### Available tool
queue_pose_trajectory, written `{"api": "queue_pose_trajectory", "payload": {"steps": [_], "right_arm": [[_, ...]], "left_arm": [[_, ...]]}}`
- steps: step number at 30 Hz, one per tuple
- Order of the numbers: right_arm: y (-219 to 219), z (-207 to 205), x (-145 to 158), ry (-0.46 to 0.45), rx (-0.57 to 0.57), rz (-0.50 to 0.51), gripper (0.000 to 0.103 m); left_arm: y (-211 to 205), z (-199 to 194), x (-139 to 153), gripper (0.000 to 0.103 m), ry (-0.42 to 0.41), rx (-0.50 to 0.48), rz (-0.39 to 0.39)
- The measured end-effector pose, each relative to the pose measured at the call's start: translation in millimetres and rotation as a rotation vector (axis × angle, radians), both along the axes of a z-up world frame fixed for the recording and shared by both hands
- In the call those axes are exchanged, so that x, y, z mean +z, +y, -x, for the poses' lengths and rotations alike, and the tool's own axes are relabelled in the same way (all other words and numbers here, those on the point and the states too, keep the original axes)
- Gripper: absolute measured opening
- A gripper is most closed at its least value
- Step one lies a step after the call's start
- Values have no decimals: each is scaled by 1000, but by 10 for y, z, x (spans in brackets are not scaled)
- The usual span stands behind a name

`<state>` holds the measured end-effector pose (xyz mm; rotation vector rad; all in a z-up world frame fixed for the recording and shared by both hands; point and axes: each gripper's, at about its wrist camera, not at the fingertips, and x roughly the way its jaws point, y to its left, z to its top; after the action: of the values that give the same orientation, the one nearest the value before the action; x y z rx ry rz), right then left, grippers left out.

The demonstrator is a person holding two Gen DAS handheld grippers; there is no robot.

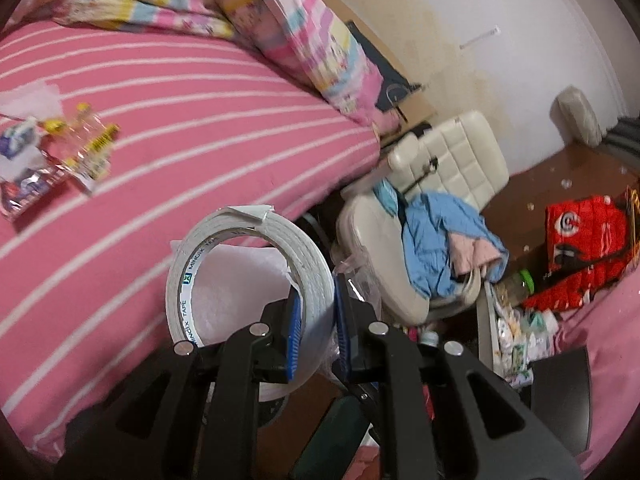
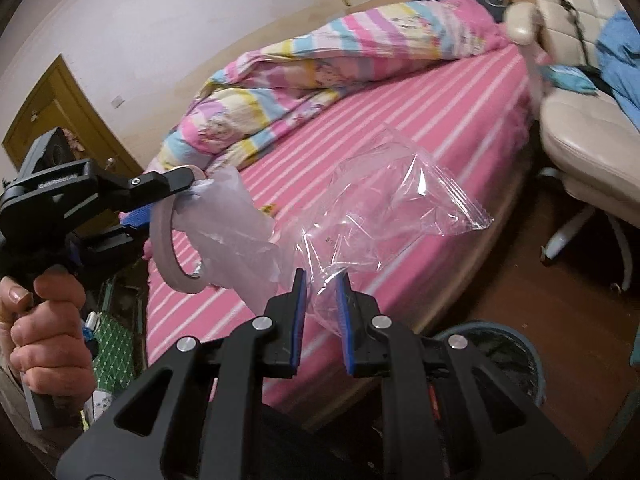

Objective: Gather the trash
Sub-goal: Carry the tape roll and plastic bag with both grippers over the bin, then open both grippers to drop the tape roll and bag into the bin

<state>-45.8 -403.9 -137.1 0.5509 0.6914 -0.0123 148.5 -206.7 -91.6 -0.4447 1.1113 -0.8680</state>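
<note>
The bed sheet point(image 1: 160, 92) is pink with thin white stripes. The quilt point(image 2: 320, 64) shows pink, yellow, blue and white bands with cartoon prints. The tape roll point(image 1: 256, 248) is white with green lettering inside. The bag point(image 2: 400, 204) is clear. The chair point(image 1: 452, 160) is cream, draped with blue cloth point(image 1: 440, 236). The fingers point(image 1: 294, 340) carry blue pads on black.
</note>
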Motion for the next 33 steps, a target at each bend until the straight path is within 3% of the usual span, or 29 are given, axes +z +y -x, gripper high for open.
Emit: {"api": "queue_pose_trajectory", "payload": {"steps": [9, 20, 27, 33], "right_arm": [[-365, 410, -414, 79, -68, -2, 16], [-640, 692, -1261, 265, -108, -47, 16], [-662, 715, -1731, 383, -83, -54, 16], [-650, 711, -2101, 485, -47, -62, 16]], "left_arm": [[-487, 189, -523, 15, 100, -91, -41], [-1000, 385, -1283, 15, 224, -172, -117], [-1251, 482, -1911, 15, 336, -232, -180], [-1395, 585, -2482, 16, 402, -297, -280]]}}
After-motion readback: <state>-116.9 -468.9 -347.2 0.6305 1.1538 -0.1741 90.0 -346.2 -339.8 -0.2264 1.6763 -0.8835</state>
